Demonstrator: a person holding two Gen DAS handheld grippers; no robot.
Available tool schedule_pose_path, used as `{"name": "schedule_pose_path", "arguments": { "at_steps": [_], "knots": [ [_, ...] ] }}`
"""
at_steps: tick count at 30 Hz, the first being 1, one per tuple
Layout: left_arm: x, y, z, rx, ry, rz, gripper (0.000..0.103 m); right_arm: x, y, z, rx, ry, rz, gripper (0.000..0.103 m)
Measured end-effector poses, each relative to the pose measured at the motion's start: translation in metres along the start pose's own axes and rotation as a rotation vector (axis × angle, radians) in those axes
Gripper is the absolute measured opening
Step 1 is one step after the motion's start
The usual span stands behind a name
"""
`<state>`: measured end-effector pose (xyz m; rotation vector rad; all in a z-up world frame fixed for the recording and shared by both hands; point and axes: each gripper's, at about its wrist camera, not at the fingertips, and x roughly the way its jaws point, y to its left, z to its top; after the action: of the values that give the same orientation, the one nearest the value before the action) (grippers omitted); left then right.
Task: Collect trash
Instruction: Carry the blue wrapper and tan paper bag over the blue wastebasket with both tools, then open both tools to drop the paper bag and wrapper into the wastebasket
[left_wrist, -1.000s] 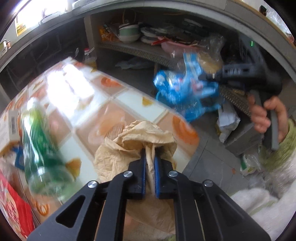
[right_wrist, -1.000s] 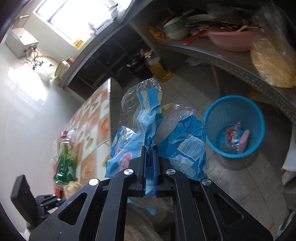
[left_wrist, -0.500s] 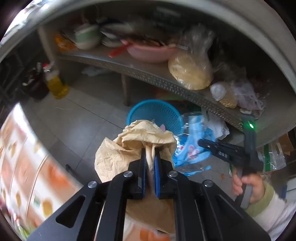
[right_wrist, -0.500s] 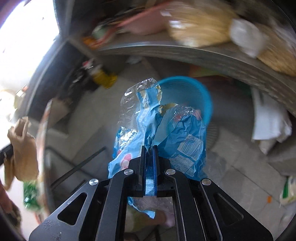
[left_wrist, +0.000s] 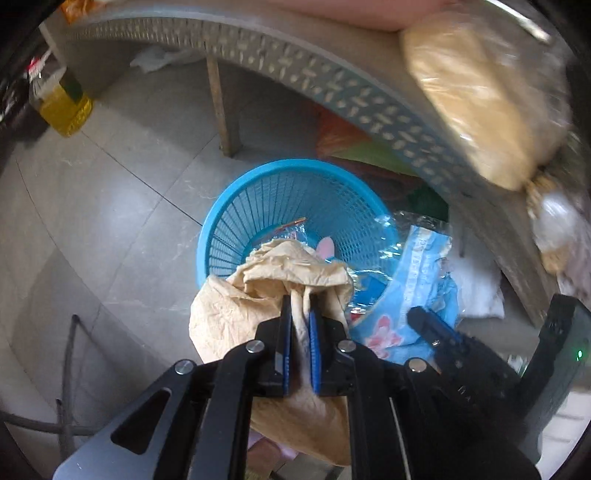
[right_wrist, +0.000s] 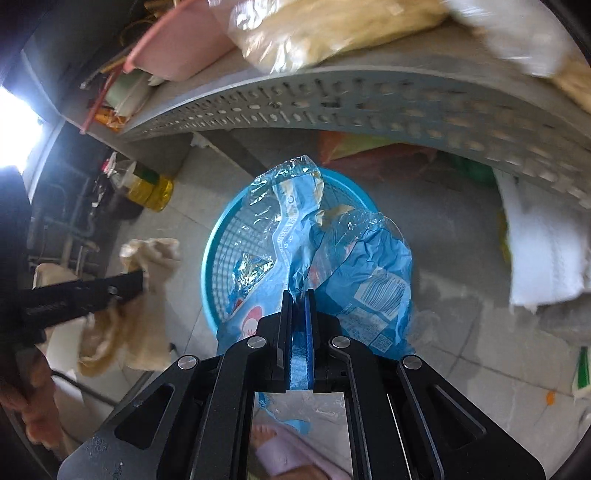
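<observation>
My left gripper (left_wrist: 300, 314) is shut on a crumpled tan paper bag (left_wrist: 236, 314) and holds it above the near rim of a blue plastic trash basket (left_wrist: 236, 221) on the floor. My right gripper (right_wrist: 297, 299) is shut on a blue and clear plastic wrapper (right_wrist: 362, 273) held over the same basket (right_wrist: 218, 243). The wrapper (left_wrist: 417, 273) and right gripper (left_wrist: 424, 317) show at right in the left wrist view. The paper bag (right_wrist: 147, 258) shows at left in the right wrist view. Some wrappers lie in the basket (left_wrist: 291, 229).
A perforated grey metal shelf (left_wrist: 332, 85) runs just above and behind the basket, with a bag of tan food (left_wrist: 480, 92) and a pink basin (right_wrist: 177, 48) on it. A yellow oil bottle (left_wrist: 62, 107) stands on the tiled floor at left. White bags (right_wrist: 543, 251) lie at right.
Both grippers swung away from the patterned table and down toward the blue basket, which is now much closer. Each keeps its grip on its piece of trash.
</observation>
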<state>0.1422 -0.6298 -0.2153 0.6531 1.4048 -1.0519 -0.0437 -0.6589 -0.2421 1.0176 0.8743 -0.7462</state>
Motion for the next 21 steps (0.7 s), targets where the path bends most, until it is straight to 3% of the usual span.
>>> {"name": "schedule_pose_path", "arguments": {
  "at_steps": [4,9,13,15,21],
  "knots": [
    [0.026,0.015,0.016,-0.082,0.015,-0.006,0.012,0.035,0.003,0.012,0.013,0.031,-0.026,0.008],
    [0.033,0.024,0.022,-0.093,-0.006,0.026,0.043,0.06,-0.002,0.022,0.062,0.071,-0.041,0.009],
    [0.028,0.029,0.021,-0.119,-0.009,0.019,0.049,0.07,0.001,0.025,0.049,0.094,-0.048,0.015],
    [0.014,0.034,0.021,-0.131,-0.03,0.004,0.049,0.078,0.006,0.026,0.016,0.101,-0.064,0.017],
    [-0.081,0.032,0.01,-0.098,-0.135,-0.024,0.051,0.115,0.03,0.028,-0.09,0.194,-0.043,0.044]
  ]
}}
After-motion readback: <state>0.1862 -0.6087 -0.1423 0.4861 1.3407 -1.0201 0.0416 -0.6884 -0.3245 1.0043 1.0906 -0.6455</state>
